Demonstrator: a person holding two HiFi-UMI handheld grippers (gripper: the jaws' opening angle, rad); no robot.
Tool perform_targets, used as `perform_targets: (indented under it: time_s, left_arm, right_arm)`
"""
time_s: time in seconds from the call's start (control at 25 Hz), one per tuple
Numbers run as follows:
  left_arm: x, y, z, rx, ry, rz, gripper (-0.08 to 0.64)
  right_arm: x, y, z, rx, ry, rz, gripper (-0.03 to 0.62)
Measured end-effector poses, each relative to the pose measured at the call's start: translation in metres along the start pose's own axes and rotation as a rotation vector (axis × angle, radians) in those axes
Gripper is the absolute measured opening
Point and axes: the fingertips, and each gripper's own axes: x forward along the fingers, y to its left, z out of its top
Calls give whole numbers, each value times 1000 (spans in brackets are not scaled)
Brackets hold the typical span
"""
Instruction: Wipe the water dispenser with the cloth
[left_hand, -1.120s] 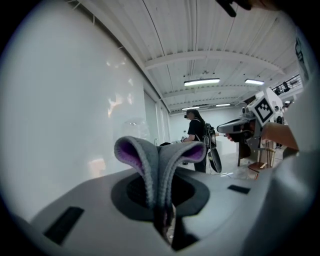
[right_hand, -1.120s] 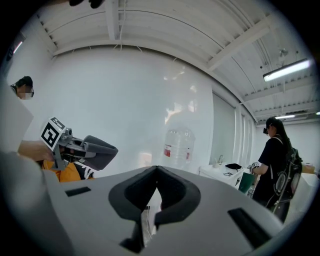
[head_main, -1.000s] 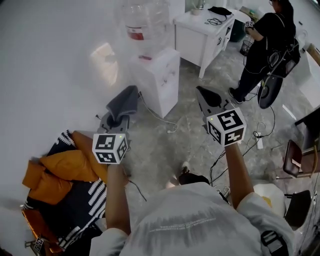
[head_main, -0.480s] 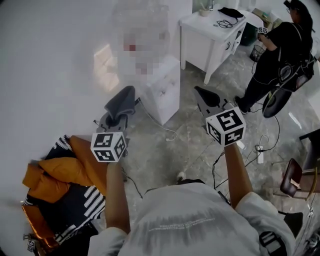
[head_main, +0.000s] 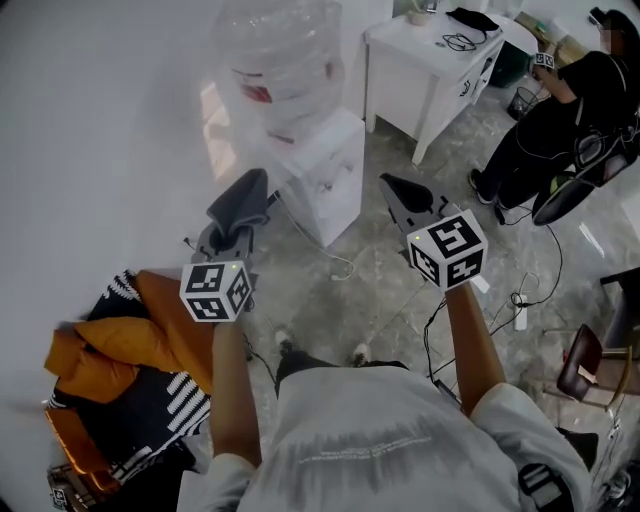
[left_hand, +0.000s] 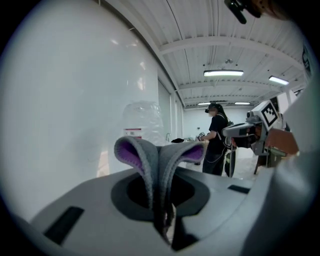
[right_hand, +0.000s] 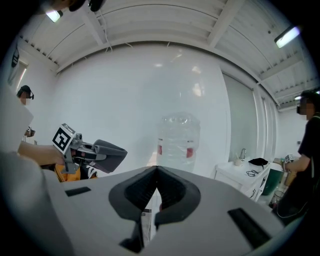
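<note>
I am holding one grey cloth (left_hand: 156, 159) in the left gripper (left_hand: 162, 205). Its jaws are clamping shut on the folded middle, and the two loose ends are curling up and outward, showing a purple inner face. In the head view the cloth (head_main: 242, 203) is sticking out ahead of the left gripper (head_main: 232, 238), near the left side of the water dispenser (head_main: 325, 165) but not touching it. The right gripper (right_hand: 156, 172) is carrying nothing, its jaws pressing together at the tips. In the head view the right gripper (head_main: 392, 188) is pointing past the dispenser's right side, apart from it.

I am counting one dispenser, a white box standing on the floor against the wall. It is bearing one container, a single clear bottle (head_main: 282, 55) with a red-and-white label, sitting on its top. I cannot tell whether any water is in the bottle.

One white desk (head_main: 420, 45) is standing beyond the dispenser. One dark bundle (head_main: 472, 18) is lying toward its far edge and one coiled cable (head_main: 455, 42) beside that. One person in black (head_main: 565, 105) is standing past the desk's right edge. At the lower left, one orange jacket (head_main: 125, 345) is lying over striped dark fabric
</note>
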Motion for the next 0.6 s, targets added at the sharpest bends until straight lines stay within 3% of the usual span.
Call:
perform_targets:
  time_s: [0.32, 0.6]
  left_arm:
    - [49, 51, -13, 1, 14, -73, 46]
    - [103, 142, -28, -5, 43, -120, 46]
  right_arm:
    - [55, -2, -7, 57, 28, -71, 14]
    - [133, 13, 0, 108, 30, -134, 14]
